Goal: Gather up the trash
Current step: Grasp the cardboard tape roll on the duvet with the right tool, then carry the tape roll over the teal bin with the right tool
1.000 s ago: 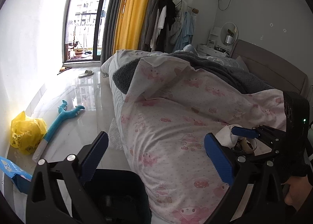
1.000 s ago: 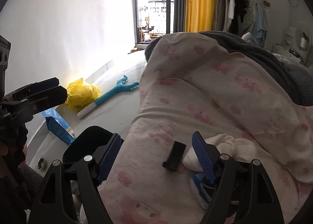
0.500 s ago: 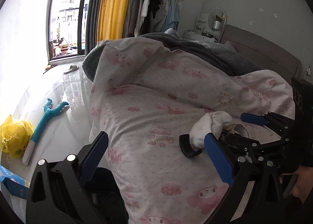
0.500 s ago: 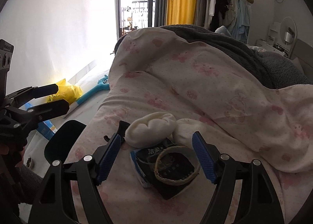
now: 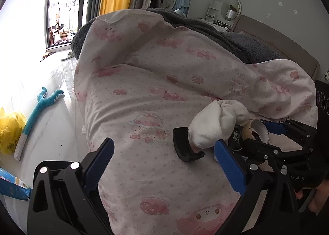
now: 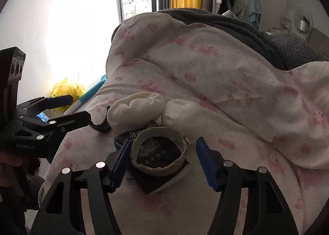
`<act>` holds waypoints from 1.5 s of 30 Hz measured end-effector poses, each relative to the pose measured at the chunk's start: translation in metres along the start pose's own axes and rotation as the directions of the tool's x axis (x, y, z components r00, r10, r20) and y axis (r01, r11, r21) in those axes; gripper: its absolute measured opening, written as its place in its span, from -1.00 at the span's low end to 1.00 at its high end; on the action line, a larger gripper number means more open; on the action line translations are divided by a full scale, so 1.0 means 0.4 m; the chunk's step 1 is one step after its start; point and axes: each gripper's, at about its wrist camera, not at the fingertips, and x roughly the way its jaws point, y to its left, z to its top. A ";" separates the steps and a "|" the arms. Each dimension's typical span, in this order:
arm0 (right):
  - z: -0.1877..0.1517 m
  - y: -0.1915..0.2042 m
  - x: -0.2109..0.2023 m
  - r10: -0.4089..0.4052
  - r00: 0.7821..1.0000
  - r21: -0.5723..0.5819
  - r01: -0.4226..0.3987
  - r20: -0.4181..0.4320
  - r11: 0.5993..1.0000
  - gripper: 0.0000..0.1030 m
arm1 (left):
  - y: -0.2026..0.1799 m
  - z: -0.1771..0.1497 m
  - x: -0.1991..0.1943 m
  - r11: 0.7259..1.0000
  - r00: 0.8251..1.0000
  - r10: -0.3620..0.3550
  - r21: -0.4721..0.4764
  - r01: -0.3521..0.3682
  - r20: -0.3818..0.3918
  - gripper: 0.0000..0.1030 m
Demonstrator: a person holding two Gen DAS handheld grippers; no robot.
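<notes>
A small pile lies on the pink-patterned duvet point(image 6: 226, 74): a cardboard ring point(image 6: 159, 152) on a dark packet point(image 6: 160, 181), two balled white socks point(image 6: 135, 111) behind it, and a black curved piece point(image 5: 185, 148) to the left. My right gripper point(image 6: 164, 163) straddles the ring and its jaws are closing; the left pad is at the ring's rim, the right pad stands off it. My left gripper point(image 5: 164, 167) is open low over the duvet, with the black curved piece and a sock point(image 5: 211, 128) just beyond its right finger. It appears in the right wrist view as the left gripper point(image 6: 77, 107).
A dark grey blanket point(image 5: 236, 37) lies over the far side of the bed. On the pale floor to the left are a yellow bag point(image 5: 10, 132), a long blue toy point(image 5: 39, 109) and a blue packet point(image 5: 12, 185). A hand point(image 5: 314, 198) holds the right gripper.
Both grippers have moved forward over the bed up to the pile. The dark bin has dropped out of both views. The right jaws have narrowed around the cardboard ring.
</notes>
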 end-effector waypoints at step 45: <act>0.040 -0.009 -0.076 0.065 0.992 0.052 -0.071 0.106 0.996 0.02 | -0.018 -0.026 0.045 0.999 0.995 -0.044 0.002 0.044 -0.085 -0.56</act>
